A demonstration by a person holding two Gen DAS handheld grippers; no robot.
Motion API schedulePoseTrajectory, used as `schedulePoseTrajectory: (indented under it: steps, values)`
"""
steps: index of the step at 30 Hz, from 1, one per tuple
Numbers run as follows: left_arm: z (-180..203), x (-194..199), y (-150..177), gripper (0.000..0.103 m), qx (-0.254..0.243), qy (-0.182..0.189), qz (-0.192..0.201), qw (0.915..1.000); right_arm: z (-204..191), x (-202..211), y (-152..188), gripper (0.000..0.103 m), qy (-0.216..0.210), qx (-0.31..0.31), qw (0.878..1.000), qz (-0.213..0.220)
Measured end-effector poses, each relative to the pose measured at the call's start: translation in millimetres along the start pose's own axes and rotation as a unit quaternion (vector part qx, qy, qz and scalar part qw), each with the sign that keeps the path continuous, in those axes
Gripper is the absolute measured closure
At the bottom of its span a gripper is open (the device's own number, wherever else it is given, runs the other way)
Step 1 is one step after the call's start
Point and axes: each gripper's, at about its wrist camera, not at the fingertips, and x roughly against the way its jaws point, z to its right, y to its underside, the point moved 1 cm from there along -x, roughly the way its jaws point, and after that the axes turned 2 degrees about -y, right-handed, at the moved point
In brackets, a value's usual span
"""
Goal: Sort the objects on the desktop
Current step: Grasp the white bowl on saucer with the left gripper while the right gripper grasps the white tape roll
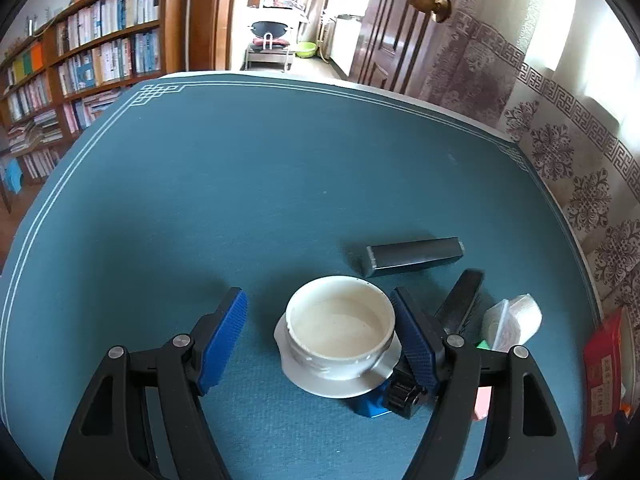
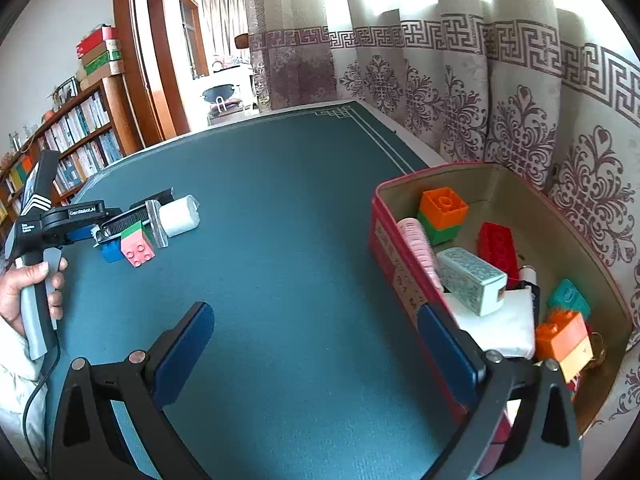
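Note:
My left gripper (image 1: 320, 332) is open over the teal table mat, its blue pads either side of an upturned white ceramic lid (image 1: 340, 340); the right pad is close to the lid's rim. Beside it lie a dark rectangular bar (image 1: 414, 256), a black comb (image 1: 460, 304), a white wrapped tissue pack (image 1: 512, 320) and a blue block (image 1: 370, 406). My right gripper (image 2: 320, 344) is open and empty, next to the red box (image 2: 404, 280). The box holds toy bricks (image 2: 442, 212), a card pack (image 2: 470, 280) and a white tissue (image 2: 500, 328).
In the right wrist view the left gripper body (image 2: 76, 216) hovers over a pink-and-green brick (image 2: 138, 244), a blue brick (image 2: 111, 252) and the tissue pack (image 2: 180, 216). Patterned curtains (image 2: 520, 120) hang behind the table's right edge. A bookshelf (image 1: 80, 60) stands far left.

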Motion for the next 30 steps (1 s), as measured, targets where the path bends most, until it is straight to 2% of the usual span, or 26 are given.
schedulePoseTrajectory:
  steps: [6, 10, 18, 19, 22, 30]
  values:
    - [2.9, 3.4, 0.8, 0.027, -0.023, -0.031, 0.020, 0.9990, -6.0, -5.7, 0.2, 0.001, -0.006, 0.007, 1.000, -0.006]
    - [1.6, 3.2, 4.7, 0.027, -0.045, -0.071, 0.023, 0.9962, -9.1, -8.9, 0.1, 0.001, -0.009, 0.009, 1.000, -0.010]
    - [-13.2, 3.4, 8.1, 0.027, -0.020, -0.046, 0.022, 0.9985, -18.9, -17.7, -1.6, 0.001, -0.020, 0.022, 0.999, -0.019]
    - [-14.6, 3.3, 9.7, 0.028, -0.018, -0.043, 0.020, 0.9987, -21.0, -18.9, -2.6, 0.001, -0.021, 0.024, 0.999, -0.019]
    - [-17.8, 2.8, 12.3, 0.048, -0.010, -0.020, 0.014, 0.9997, -29.1, -22.5, -6.8, 0.001, -0.030, 0.032, 0.999, -0.018]
    - [-23.3, 10.3, 12.1, 0.048, -0.005, -0.031, 0.028, 0.9991, -44.0, -36.7, -19.1, 0.001, -0.052, 0.034, 0.998, -0.021]
